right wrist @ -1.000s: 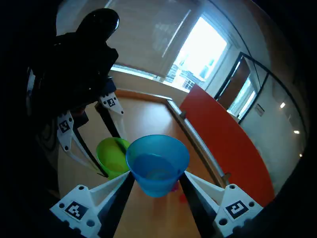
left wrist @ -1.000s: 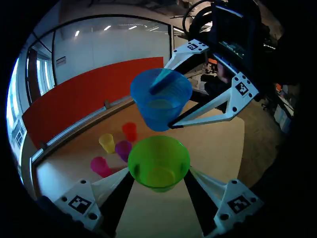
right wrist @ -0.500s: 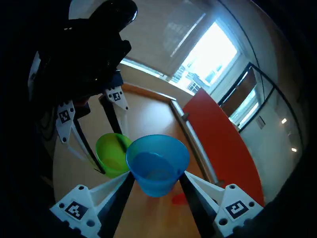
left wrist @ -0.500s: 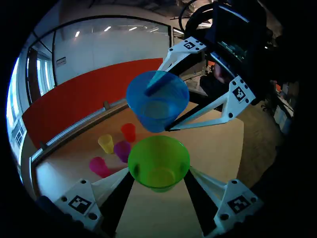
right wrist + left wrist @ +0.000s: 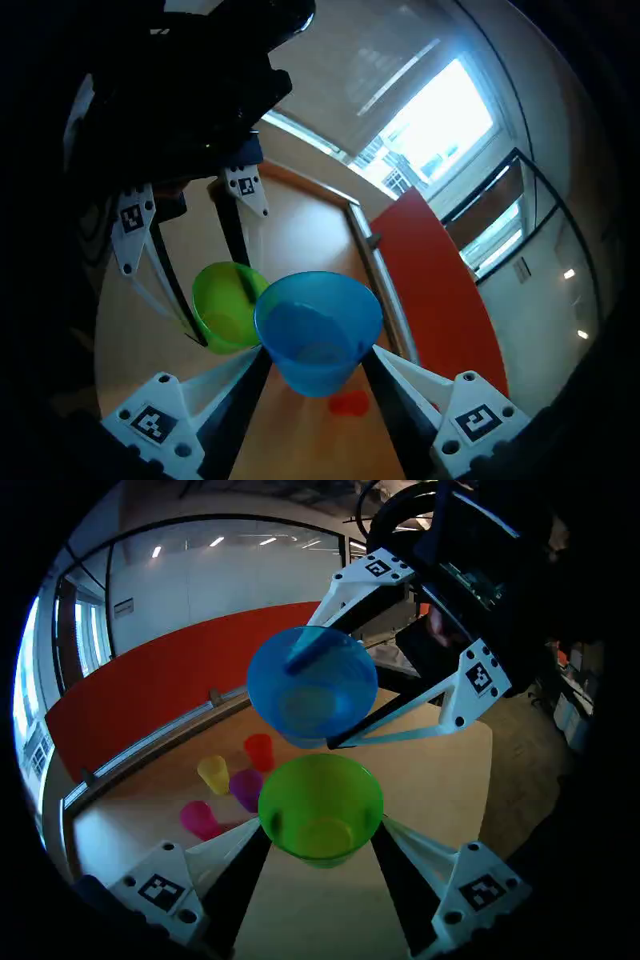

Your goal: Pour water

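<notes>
**A:** Where's the blue cup [image 5: 318, 328]?

**B:** It's clamped in the right gripper [image 5: 318, 356], up in the air over the table [image 5: 448, 776]. In the left gripper view it tips mouth-first toward the camera, close above the green cup [image 5: 322, 804].

**A:** And who holds the green one?

**B:** The left gripper [image 5: 322, 826] pinches it from both sides. It sits upright with its mouth open to the blue cup's lowered rim.

**A:** Any water?

**B:** There's a darker, slanted patch inside the blue cup. It's probably water, though the tinted plastic makes that hard to judge.

**A:** What else is on the table?

**B:** A red cup [image 5: 259, 750], a yellow cup [image 5: 214, 773], a purple cup [image 5: 246, 788] and a pink cup [image 5: 197, 818] are bunched near its far edge.
</notes>
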### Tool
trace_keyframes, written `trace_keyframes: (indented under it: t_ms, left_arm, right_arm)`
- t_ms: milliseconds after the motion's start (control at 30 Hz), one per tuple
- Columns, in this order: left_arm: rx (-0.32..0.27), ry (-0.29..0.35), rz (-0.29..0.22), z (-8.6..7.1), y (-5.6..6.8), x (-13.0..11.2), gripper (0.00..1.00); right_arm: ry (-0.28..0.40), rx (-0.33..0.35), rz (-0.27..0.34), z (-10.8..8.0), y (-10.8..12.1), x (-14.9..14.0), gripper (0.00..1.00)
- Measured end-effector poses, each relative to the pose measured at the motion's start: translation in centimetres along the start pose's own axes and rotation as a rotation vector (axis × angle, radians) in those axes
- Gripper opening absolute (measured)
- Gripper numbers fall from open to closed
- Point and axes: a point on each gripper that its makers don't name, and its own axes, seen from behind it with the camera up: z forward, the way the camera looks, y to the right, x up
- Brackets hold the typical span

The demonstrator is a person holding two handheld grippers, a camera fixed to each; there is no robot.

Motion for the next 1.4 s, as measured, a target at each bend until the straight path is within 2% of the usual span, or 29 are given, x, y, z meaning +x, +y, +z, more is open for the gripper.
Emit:
trace_keyframes:
  t_ms: [1400]
  left_arm:
    - [-0.008,0.002,0.01,0.3,0.6,0.3,0.82]
  right_arm:
    - [-0.026,-0.025,-0.237,-0.4,1.6,-0.5,0.82]
